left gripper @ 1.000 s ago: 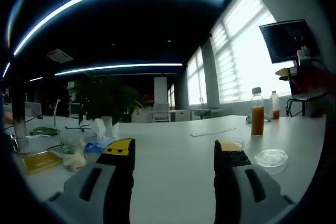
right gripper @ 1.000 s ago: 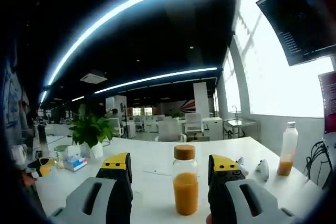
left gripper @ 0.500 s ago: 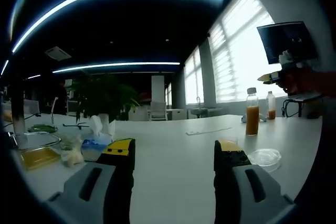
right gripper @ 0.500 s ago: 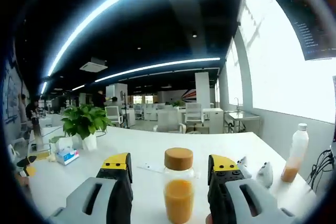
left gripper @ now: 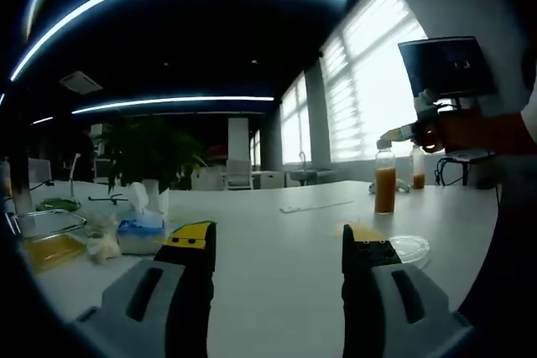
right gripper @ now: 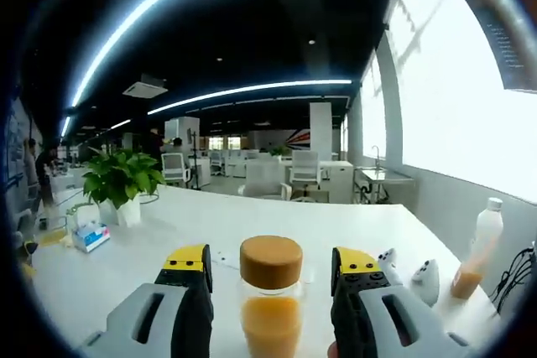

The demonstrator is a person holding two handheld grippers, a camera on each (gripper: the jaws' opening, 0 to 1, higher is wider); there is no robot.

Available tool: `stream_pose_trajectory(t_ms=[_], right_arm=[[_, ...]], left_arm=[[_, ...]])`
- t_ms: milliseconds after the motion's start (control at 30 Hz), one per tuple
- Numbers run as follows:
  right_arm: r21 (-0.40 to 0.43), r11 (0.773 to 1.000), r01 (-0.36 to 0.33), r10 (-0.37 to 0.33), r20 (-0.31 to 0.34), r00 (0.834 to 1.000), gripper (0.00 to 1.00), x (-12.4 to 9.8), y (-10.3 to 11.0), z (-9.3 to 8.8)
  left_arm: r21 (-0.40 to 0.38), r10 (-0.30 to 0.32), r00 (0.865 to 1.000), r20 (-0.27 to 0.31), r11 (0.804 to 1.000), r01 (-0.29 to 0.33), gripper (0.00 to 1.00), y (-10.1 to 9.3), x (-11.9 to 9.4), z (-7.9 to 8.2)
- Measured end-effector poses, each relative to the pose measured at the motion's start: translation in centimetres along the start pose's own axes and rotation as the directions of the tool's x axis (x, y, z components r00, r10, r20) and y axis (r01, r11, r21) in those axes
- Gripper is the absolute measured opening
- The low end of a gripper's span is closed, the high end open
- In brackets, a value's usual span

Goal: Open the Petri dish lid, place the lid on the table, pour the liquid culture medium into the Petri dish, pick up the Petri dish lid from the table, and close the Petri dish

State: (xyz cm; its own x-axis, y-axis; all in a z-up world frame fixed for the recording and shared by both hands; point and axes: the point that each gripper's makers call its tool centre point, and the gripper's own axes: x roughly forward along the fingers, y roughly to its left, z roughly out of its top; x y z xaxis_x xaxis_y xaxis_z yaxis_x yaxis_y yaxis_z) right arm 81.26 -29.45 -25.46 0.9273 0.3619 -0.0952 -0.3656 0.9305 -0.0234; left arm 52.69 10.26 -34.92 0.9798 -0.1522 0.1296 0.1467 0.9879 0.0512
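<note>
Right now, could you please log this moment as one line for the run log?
left claw: open, empty | right claw: open, astride orange-liquid bottle, contact unclear | Petri dish: on table

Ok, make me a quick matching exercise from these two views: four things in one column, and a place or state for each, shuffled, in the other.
Things:
1. cork-capped bottle
2. Petri dish lid
3. tissue box
4. potted plant

Places or states:
A. lying flat on the table, just right of the left tongs
B. between the jaws of the right tongs, orange liquid inside
C. green leaves, white pot
D. a white tissue sticking out on top

Pairs: 1-B, 2-A, 3-D, 4-C
</note>
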Motion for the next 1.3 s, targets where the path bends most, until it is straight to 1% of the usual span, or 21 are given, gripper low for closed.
stream_pose_trajectory(t_ms=[133,233,300,367,433,533,633,767,900,1033,1233,1300], right_arm=[[-0.011,1.0,-0.003,0.003,-0.019,1.0,0.5,0.8,0.1,-0.1],[-0.019,1.0,0.0,-0.001,-0.027,1.0,0.48,1.2,0.0,-0.1],[-0.009,1.0,-0.001,0.001,-0.039,0.999,0.46,1.5,0.0,-0.3],[-0.01,1.0,0.005,-0.005,-0.055,0.998,0.42,1.9,-0.1,-0.6],[-0.012,1.0,0.01,-0.01,-0.064,0.998,0.39,2.1,-0.1,-0.9],[-0.012,1.0,0.007,-0.008,-0.067,0.998,0.38,2.1,0.1,-1.0],[-0.026,1.0,0.012,-0.014,-0.078,0.997,0.31,2.2,0.3,-1.3],[-0.041,0.999,0.015,-0.018,-0.075,0.997,0.31,2.3,0.3,-1.2],[-0.017,1.0,0.019,-0.02,-0.069,0.997,0.3,2.3,0.2,-1.1],[-0.004,1.0,0.02,-0.021,-0.056,0.998,0.3,2.2,0.1,-0.7],[0.012,1.0,0.022,-0.022,-0.022,1.0,0.3,2.2,-0.1,0.3],[0.017,0.999,0.03,-0.03,-0.001,1.0,0.3,2.1,-0.4,1.0]], left_arm=[[0.004,-0.03,1.0,-0.005,1.0,0.03,0.52,-0.9,0.0,0.0],[0.001,-0.039,0.999,0.0,0.999,0.039,0.52,-1.4,-0.3,0.2],[-0.001,-0.054,0.999,-0.003,0.999,0.054,0.52,-1.8,-0.4,0.1],[0.004,-0.065,0.998,-0.016,0.998,0.065,0.52,-2.0,-0.4,-0.1],[0.001,-0.066,0.998,-0.016,0.998,0.066,0.52,-2.0,-0.4,-0.2],[-0.011,-0.07,0.998,-0.007,0.998,0.07,0.52,-1.9,-0.5,0.2],[-0.002,-0.076,0.997,-0.003,0.997,0.076,0.52,-1.9,-0.5,0.4],[0.004,-0.072,0.997,-0.01,0.997,0.072,0.52,-1.7,-0.5,0.3],[-0.011,-0.067,0.998,0.0,0.998,0.067,0.52,-1.4,-0.6,0.5],[-0.017,-0.071,0.997,-0.003,0.997,0.071,0.52,-1.5,-0.5,0.3],[-0.026,-0.081,0.997,-0.008,0.996,0.081,0.52,-2.0,-0.3,-0.1],[-0.028,-0.081,0.997,-0.008,0.996,0.08,0.52,-2.1,-0.3,-0.1]])
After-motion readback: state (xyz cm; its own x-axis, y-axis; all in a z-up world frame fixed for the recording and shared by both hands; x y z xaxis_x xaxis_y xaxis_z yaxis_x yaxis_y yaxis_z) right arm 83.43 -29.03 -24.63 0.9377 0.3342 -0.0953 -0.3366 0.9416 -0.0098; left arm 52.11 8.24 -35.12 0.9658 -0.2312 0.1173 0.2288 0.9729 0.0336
